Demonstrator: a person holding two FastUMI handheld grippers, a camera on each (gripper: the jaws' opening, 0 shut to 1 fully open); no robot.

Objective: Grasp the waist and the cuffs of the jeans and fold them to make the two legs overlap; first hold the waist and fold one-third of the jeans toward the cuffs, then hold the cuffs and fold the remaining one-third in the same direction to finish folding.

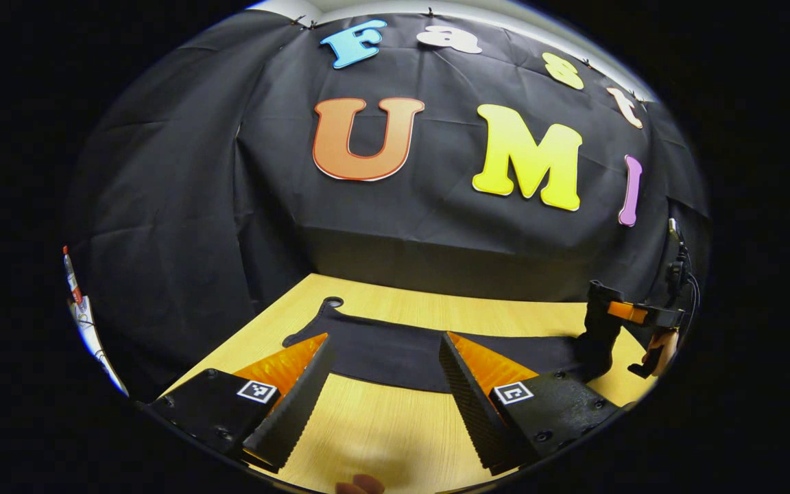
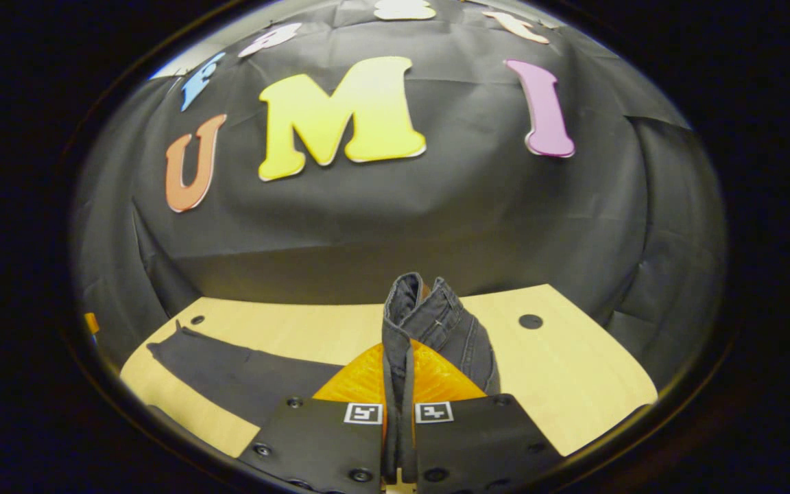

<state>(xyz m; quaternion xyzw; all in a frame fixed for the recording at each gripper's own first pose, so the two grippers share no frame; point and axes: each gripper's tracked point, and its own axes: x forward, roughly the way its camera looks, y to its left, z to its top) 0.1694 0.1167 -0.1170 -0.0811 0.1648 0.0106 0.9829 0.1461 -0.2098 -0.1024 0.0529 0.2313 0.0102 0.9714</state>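
Dark jeans [image 1: 395, 357] lie flat in a long strip across the wooden table [image 1: 367, 439]. My left gripper [image 1: 385, 337] hovers open over the near edge of that strip, close to its left end, with nothing between its fingers. At the far right, the right gripper [image 1: 601, 329] stands on the other end of the jeans. In the right gripper view, my right gripper [image 2: 400, 350] is shut on a thick stitched fold of denim [image 2: 436, 315], apparently the waist, which sticks up past the fingertips. The legs [image 2: 244, 374] trail away flat to the left.
The table [image 2: 573, 370] has round holes [image 2: 530, 321] near its back corners, one by the jeans' far end [image 1: 332, 302]. The black cloth wall closes the back and sides. A hand [image 1: 662, 350] holds the right gripper. Bare wood lies in front of the jeans.
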